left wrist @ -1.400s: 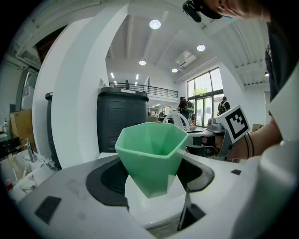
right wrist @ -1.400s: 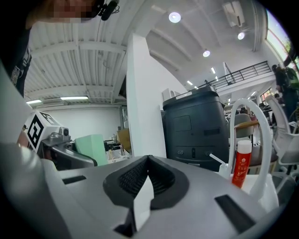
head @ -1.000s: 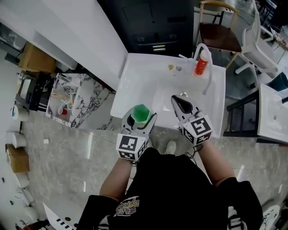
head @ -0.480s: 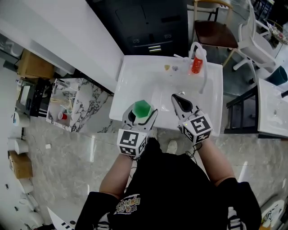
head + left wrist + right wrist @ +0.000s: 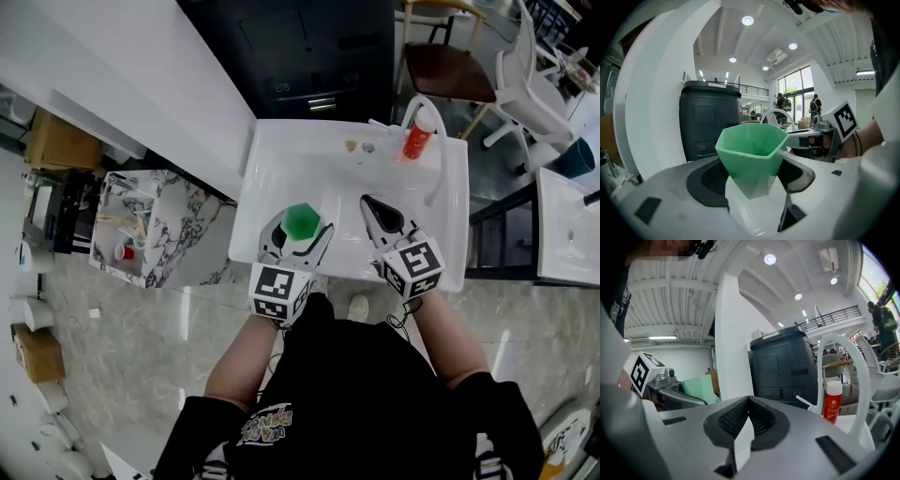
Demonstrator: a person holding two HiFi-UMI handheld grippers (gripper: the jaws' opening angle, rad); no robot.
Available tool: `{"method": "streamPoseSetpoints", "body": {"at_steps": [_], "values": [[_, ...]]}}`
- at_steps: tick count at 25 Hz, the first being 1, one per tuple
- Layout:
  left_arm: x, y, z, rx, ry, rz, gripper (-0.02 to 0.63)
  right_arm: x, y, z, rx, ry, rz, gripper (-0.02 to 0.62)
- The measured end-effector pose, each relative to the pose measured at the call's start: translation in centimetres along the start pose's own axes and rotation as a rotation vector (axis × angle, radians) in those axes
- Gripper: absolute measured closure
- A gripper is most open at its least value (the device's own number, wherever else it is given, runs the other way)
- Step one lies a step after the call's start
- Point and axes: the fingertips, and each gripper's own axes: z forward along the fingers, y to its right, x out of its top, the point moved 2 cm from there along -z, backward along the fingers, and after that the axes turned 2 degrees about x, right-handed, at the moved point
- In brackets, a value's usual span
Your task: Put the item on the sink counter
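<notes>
A green faceted plastic cup (image 5: 302,222) is held upright in my left gripper (image 5: 298,234), shut on it, above the front left part of the white sink counter (image 5: 272,164). In the left gripper view the cup (image 5: 751,157) fills the space between the jaws, its mouth open upward. My right gripper (image 5: 375,213) is shut with nothing in it, hovering over the basin (image 5: 342,192) beside the cup. In the right gripper view the jaws meet tip to tip, and the green cup (image 5: 699,386) shows at the left.
A white curved faucet (image 5: 433,141) and a red bottle (image 5: 416,138) stand at the counter's back right, with small items (image 5: 360,145) near them. A dark cabinet (image 5: 300,47) lies behind. Chairs (image 5: 487,66) sit at the right, a marble-topped table (image 5: 155,225) at the left.
The view has shifted slightly. Both grippers have edged forward over the sink counter, the left one still carrying the green cup.
</notes>
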Motion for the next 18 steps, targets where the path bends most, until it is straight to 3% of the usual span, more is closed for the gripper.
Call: {"method": "streamPoseSetpoints", "body": {"at_steps": [18], "values": [[-2.0, -9.4, 8.2, -0.089, -0.053, 0.022, 0.302, -1.4, 3.0, 8.7, -0.114, -0.085, 0.040, 0.541]]}}
